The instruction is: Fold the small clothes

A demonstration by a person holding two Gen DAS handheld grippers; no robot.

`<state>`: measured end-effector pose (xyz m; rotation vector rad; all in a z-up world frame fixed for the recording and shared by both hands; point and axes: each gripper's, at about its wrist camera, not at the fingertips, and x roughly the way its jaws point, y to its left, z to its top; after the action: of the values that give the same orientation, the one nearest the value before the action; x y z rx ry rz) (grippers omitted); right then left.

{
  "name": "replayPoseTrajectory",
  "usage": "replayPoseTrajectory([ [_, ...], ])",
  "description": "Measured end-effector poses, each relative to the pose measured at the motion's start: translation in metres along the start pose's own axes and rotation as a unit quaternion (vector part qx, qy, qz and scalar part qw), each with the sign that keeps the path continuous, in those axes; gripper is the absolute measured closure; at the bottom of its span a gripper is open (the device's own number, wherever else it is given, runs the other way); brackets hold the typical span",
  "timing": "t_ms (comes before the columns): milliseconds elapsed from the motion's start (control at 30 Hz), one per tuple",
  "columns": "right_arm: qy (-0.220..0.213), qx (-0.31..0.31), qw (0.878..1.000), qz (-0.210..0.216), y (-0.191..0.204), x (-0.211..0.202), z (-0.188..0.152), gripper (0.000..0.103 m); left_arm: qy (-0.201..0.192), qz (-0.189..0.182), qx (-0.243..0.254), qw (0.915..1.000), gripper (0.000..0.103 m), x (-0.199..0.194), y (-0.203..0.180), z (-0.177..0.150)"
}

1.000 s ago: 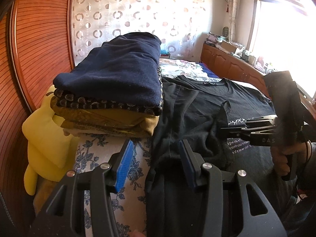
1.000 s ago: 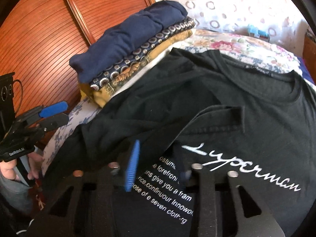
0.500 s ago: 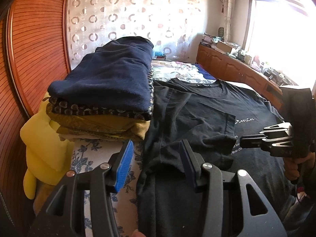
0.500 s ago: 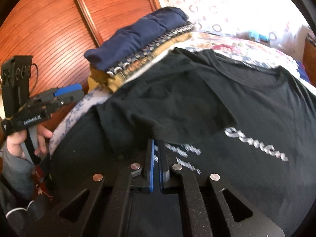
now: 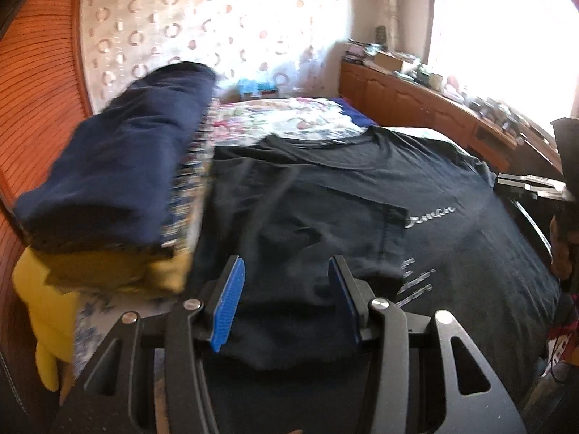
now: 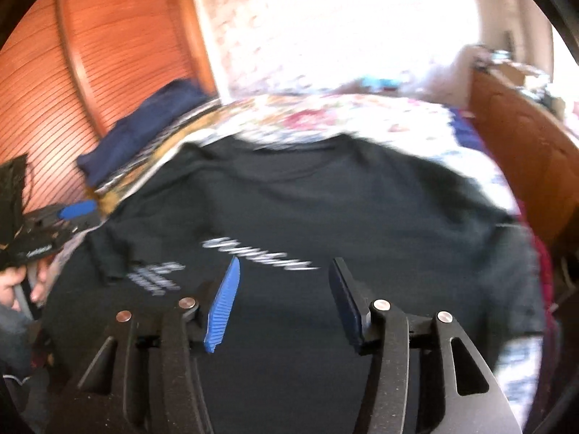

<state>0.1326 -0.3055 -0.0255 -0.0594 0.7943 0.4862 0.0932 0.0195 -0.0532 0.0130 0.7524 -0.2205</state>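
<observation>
Black tee point(image 5: 325, 195) lies flat on bed point(image 5: 289, 115), one sleeve folded in. Right tongs point(image 6: 286, 303) opening, nothing between; left tongs point(image 5: 286, 300) part-open, empty. Next, prob.: grab other sleeve, fold inward.

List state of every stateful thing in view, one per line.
black T-shirt: spread flat on the bed, one sleeve folded in over the chest print, rest unfolded.
stack of folded clothes: folded and piled beside the shirt, navy piece on top.
left gripper: open, nothing between the pads, above the folded-in sleeve.
right gripper: jaws opening, nothing between them, above the shirt front.
floral bedsheet: laid out under the shirt.
</observation>
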Motion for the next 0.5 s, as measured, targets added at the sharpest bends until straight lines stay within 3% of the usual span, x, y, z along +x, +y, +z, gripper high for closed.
replayPoseTrajectory([
  [267, -0.007, 0.069, 0.989, -0.129, -0.111, -0.039, -0.016, 0.051, 0.039, -0.029, 0.032, 0.9983, 0.056, 0.039, -0.036, 0.009],
  [400, 0.012, 0.109, 0.983, -0.149, -0.152, -0.044, -0.033, 0.051, 0.053, -0.031, 0.04, 0.9973, 0.056, 0.049, -0.046, 0.008],
  [500, 0.027, 0.135, 0.981, -0.138, -0.173, -0.042, -0.044, 0.051, 0.06, -0.029, 0.039, 0.997, 0.056, 0.054, -0.047, 0.006],
])
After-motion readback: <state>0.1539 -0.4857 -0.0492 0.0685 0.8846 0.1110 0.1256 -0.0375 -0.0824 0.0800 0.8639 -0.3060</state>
